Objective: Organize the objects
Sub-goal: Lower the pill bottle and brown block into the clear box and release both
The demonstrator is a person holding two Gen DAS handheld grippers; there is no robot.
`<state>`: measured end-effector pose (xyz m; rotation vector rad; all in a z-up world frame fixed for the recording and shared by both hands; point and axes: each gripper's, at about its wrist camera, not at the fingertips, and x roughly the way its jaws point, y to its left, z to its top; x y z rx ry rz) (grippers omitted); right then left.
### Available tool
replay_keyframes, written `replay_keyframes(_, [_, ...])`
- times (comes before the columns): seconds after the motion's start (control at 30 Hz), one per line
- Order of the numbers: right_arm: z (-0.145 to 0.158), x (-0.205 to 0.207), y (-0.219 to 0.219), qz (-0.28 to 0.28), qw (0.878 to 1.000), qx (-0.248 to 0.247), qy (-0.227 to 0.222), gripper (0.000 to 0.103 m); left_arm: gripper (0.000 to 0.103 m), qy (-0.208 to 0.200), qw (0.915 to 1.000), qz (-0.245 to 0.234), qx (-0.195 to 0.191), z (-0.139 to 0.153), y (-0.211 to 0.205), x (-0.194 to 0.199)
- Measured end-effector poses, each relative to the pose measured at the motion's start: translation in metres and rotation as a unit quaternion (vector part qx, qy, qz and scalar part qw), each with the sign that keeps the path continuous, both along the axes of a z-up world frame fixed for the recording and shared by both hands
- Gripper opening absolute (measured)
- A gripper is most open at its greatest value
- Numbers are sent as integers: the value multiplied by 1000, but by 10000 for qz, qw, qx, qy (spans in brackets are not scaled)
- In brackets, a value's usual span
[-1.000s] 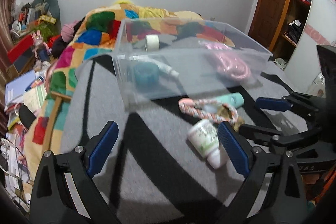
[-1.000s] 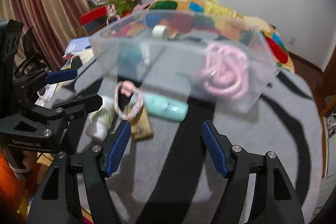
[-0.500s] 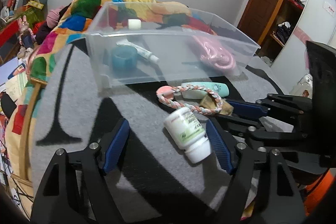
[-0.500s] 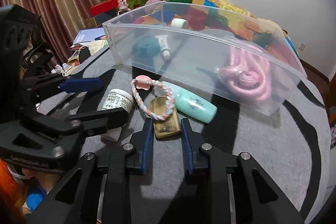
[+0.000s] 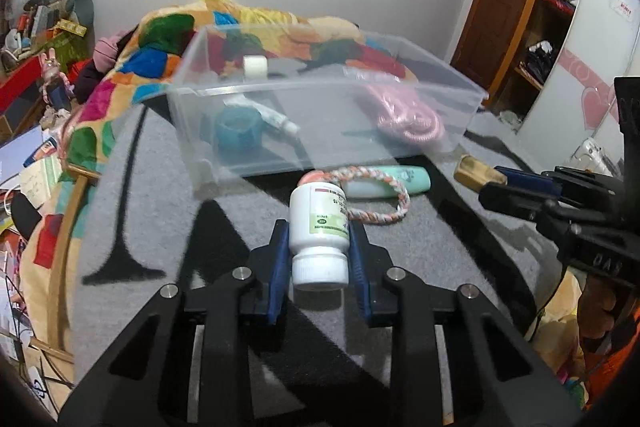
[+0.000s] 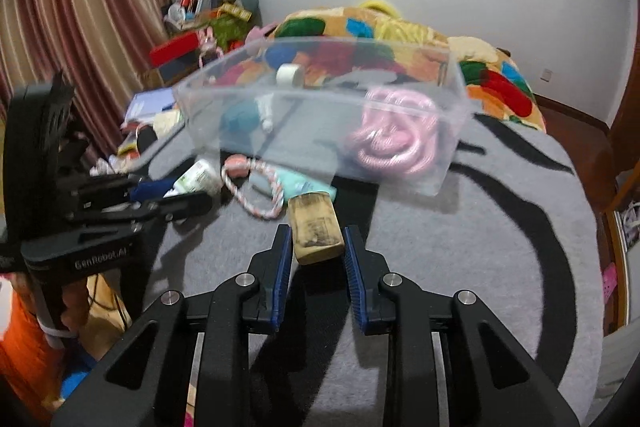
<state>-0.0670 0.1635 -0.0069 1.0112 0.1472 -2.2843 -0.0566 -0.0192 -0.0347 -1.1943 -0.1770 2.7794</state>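
My left gripper (image 5: 319,241) is shut on a white pill bottle (image 5: 319,227) with a green label, held above the grey rug. My right gripper (image 6: 316,241) is shut on a tan wooden block (image 6: 316,233), which also shows in the left wrist view (image 5: 474,174), lifted off the rug. A clear plastic bin (image 5: 460,107) stands behind; it holds a blue roll (image 5: 239,129), a white tube (image 5: 276,119), a tape roll (image 5: 255,67) and pink coiled rope (image 5: 404,115). A braided rope ring (image 5: 384,195) and a mint green bottle (image 5: 400,179) lie on the rug before the bin.
The grey and black rug (image 6: 480,247) covers the round surface. A colourful blanket (image 5: 160,39) lies behind the bin. Clutter and books (image 5: 24,163) sit at the left, striped curtains (image 6: 80,7) beyond, and a wooden door and shelves (image 5: 520,7) at the right.
My left gripper closed on the pill bottle and lifted it. My right gripper closed on the wooden block and raised it off the rug, away from the rope ring.
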Motion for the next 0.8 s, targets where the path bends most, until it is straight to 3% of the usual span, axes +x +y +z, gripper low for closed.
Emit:
replay_keyframes(0.43, [45,-23,-15,-155,9979,-355,525,24,29,768,9964,358,50,61,-27,-15])
replay_keyframes(0.67, [48,-57,-29,-341,9976,-432,416,24,29,668,9968,417,117,64,-36,-47])
replay_keyframes(0.8, [38,-82,-38,-433,9983,-381,127,24,29,502,9979,405,21,58,-34,-66])
